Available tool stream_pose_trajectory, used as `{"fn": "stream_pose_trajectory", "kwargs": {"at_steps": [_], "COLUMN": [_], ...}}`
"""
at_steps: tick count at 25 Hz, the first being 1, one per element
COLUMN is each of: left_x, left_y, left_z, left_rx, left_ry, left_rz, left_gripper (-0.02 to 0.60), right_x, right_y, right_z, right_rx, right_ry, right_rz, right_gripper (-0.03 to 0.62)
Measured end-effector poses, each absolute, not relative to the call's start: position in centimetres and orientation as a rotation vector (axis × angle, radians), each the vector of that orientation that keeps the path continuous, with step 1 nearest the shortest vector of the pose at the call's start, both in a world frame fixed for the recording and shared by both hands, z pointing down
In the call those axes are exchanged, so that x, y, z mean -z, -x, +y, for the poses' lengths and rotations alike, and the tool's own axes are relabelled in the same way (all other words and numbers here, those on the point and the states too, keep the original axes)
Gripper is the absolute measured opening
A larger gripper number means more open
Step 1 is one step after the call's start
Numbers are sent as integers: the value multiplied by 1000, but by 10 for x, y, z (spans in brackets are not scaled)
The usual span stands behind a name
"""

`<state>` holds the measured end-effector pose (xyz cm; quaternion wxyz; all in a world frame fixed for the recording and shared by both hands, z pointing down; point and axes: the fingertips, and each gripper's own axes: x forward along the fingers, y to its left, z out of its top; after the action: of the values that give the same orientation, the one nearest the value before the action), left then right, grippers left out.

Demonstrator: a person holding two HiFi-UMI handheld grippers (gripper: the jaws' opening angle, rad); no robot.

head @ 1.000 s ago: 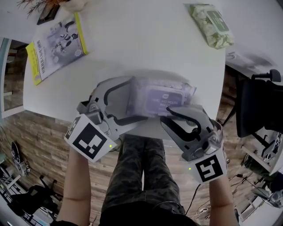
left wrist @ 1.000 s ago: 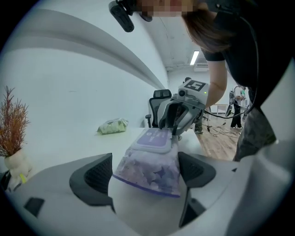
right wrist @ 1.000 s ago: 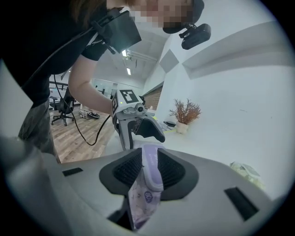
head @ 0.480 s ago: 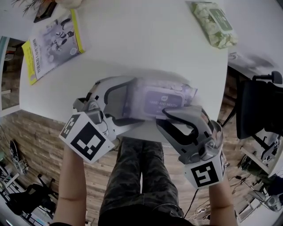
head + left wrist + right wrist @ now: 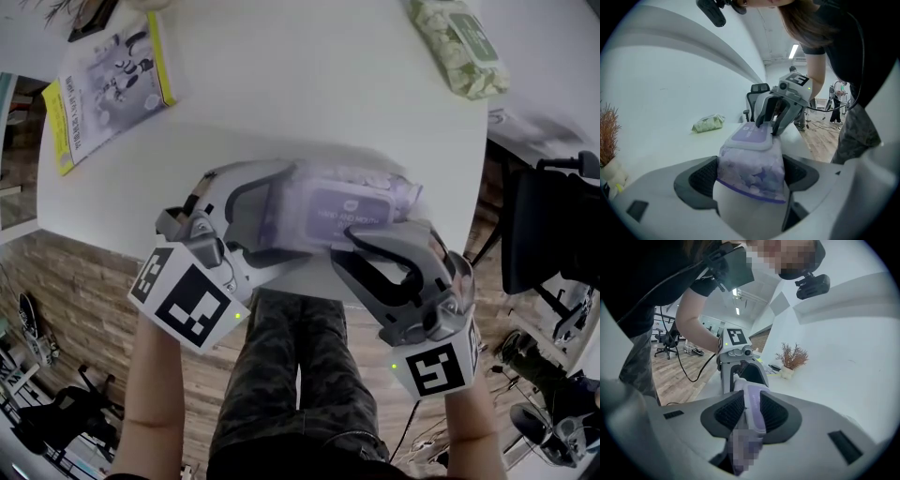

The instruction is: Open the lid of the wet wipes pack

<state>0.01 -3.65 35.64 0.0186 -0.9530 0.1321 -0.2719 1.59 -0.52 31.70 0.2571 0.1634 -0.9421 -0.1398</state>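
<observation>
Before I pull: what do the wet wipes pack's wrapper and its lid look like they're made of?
The wet wipes pack seems wrapped in thin, soft plastic film, faintly glossy, printed lavender and white; it creases and bulges. Its lid looks like rigid moulded plastic, smooth and fairly matt, a white rim round a lavender panel; the flat face and crisp edge suggest that.

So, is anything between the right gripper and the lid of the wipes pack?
Nothing visible stands in the way. The right gripper has just been opening its jaws, and they stand on either side of the lid. Whether its pads press on the lid I cannot tell. The left gripper clamps the other end of the pack.
</observation>
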Motion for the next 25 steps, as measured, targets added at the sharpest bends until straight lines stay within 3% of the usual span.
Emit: {"fn": "stream_pose_trajectory", "kwargs": {"at_steps": [25], "left_x": [-353], "left_y": [-3], "left_z": [-39], "left_rx": [800], "left_ry": [3040], "left_rz": [456], "left_gripper": [433], "right_x": [-313], "right_y": [-22], "right_z": [-13], "right_rx": [7], "right_ry": [-399], "right_rz": [-2710], "right_gripper": [114]}}
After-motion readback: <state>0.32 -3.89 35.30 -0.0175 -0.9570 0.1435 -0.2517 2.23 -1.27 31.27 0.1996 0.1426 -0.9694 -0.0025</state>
